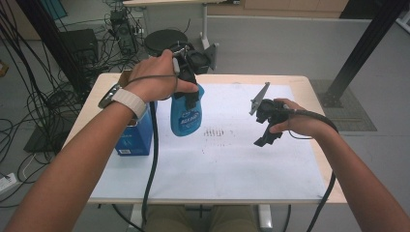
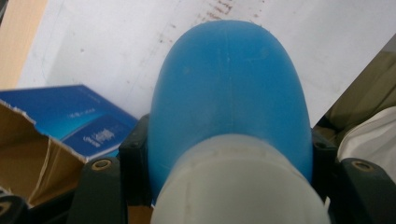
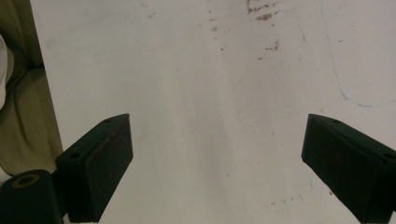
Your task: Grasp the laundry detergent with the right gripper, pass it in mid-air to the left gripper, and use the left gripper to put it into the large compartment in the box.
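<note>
Left gripper (image 1: pixel 189 89) clamped on a blue bottle (image 1: pixel 186 113), gripping near its pale neck and holding it clear above the white sheet (image 1: pixel 232 159) on the table (image 1: pixel 309 84). Right gripper (image 1: pixel 268 130) spread wide and empty, hovering over the sheet well apart from the bottle. Lift apparently done; setting down or handing over likely left. Smooth, rounded, glossy plastic bottle with a printed label. Nearby a blue box (image 1: pixel 133 140) with a torn cardboard flap. Sheet matte, speckled with small reddish marks.
</note>
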`<state>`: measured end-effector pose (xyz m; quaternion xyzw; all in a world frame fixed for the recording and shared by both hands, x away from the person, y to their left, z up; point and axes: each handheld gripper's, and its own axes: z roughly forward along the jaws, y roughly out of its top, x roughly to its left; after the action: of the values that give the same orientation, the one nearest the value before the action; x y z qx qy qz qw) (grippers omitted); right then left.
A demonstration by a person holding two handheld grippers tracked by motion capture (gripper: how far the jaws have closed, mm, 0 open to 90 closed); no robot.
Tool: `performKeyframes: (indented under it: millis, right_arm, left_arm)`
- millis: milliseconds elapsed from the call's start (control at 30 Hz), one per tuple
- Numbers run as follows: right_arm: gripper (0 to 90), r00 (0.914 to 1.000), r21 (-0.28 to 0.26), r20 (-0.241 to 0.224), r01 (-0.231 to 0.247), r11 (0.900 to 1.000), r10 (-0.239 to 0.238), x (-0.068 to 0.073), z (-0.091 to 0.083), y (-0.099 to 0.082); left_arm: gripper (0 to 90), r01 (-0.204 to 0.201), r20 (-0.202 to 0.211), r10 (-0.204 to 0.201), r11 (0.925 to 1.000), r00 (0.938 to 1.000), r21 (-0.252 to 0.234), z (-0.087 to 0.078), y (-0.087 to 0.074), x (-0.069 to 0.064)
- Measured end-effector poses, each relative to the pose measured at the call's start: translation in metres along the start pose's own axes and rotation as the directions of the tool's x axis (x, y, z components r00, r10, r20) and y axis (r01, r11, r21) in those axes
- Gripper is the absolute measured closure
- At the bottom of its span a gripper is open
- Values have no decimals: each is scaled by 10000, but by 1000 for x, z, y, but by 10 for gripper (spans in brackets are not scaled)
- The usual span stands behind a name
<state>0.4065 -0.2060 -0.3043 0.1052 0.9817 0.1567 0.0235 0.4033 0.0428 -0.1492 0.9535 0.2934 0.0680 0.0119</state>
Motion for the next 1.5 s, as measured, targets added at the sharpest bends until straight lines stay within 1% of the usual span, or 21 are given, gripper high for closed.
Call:
performKeyframes:
  millis: [133, 267, 300, 400, 467, 600, 633, 767, 867, 900, 933, 1000, 1033, 1067, 1133, 1167, 1200, 1300, 1400, 1433, 1500]
  right_arm:
    - [92, 10000, 45, 48, -40, 10000, 40, -2, -2, -1]
    - [100, 10000, 269, 95, -17, 9996, 14, -4, -3, -2]
    - [100, 10000, 303, 98, 4, 9995, -7, -4, -4, -3]
    - [100, 9999, 344, 143, -62, 9994, 57, -6, -5, -4]
    - [100, 9997, 438, 251, -55, 9990, 44, -8, -5, -5]
    - [100, 9991, 630, 360, -229, 9978, 206, -11, -6, -10]
    - [101, 9991, 672, 353, -269, 9974, 246, -12, -6, -11]
    - [101, 9986, 680, 397, -376, 9970, 349, -16, -8, -15]
    - [101, 9986, 716, 402, -372, 9967, 343, -17, -10, -16]
    - [101, 9986, 694, 398, -379, 9969, 352, -18, -10, -16]
    - [101, 9987, 690, 357, -387, 9969, 363, -18, -10, -16]
    - [101, 9988, 727, 359, -349, 9967, 324, -18, -10, -16]
    - [101, 9990, 724, 337, -326, 9968, 302, -19, -10, -16]
    - [101, 9989, 760, 355, -326, 9966, 299, -20, -10, -16]
    - [101, 9987, 779, 371, -374, 9963, 346, -21, -10, -16]
    - [101, 9986, 766, 402, -373, 9964, 343, -22, -10, -16]
    - [101, 9986, 762, 419, -349, 9965, 318, -22, -10, -16]
    - [101, 9988, 740, 398, -298, 9968, 269, -22, -10, -15]
    - [101, 9986, 792, 479, -277, 9965, 239, -25, -11, -13]
    - [101, 9982, 777, 531, -304, 9965, 263, -26, -11, -12]
    - [101, 9984, 731, 528, -229, 9971, 191, -27, -12, -10]
  left_arm:
    - [378, 693, -138, -691, 9975, 9975, 110, -11, 1, 9]
    - [378, 1482, -299, -1473, 9885, 9886, 287, -20, 3, 18]
    - [378, 1572, -338, -1560, 9869, 9872, 370, -23, 4, 20]
    - [378, 2169, -415, -2153, 9755, 9757, 378, -30, 6, 27]
    - [378, 2324, -506, -2299, 9713, 9719, 501, -34, 7, 32]
    - [378, 2883, -572, -2858, 9566, 9566, 417, -43, 8, 41]
    - [378, 3111, -557, -3092, 9499, 9494, 310, -45, 7, 43]
    - [378, 3429, -570, -3407, 9388, 9384, 341, -52, 5, 51]
    - [377, 3785, -576, -3764, 9251, 9247, 313, -55, 3, 57]
    - [378, 3978, -585, -3956, 9170, 9165, 310, -57, 2, 60]
    - [377, 4057, -615, -4034, 9135, 9130, 312, -58, 2, 62]
    - [377, 4319, -690, -4286, 9009, 9009, 427, -60, 0, 66]
    - [377, 4398, -720, -4362, 8969, 8970, 460, -61, -1, 68]
    - [377, 4581, -724, -4545, 8879, 8878, 428, -62, -2, 69]
    - [378, 4818, -726, -4783, 8754, 8752, 407, -66, -6, 74]
    - [377, 5025, -714, -4995, 8640, 8634, 317, -67, -7, 76]
    - [377, 5168, -726, -5137, 8554, 8549, 341, -69, -9, 77]
    - [377, 5453, -773, -5415, 8374, 8371, 387, -74, -17, 85]
    - [377, 5788, -809, -5742, 8137, 8147, 535, -76, -24, 92]
    - [377, 5945, -820, -5898, 8023, 8034, 540, -77, -27, 95]
    - [377, 6176, -857, -6124, 7841, 7859, 616, -77, -33, 100]
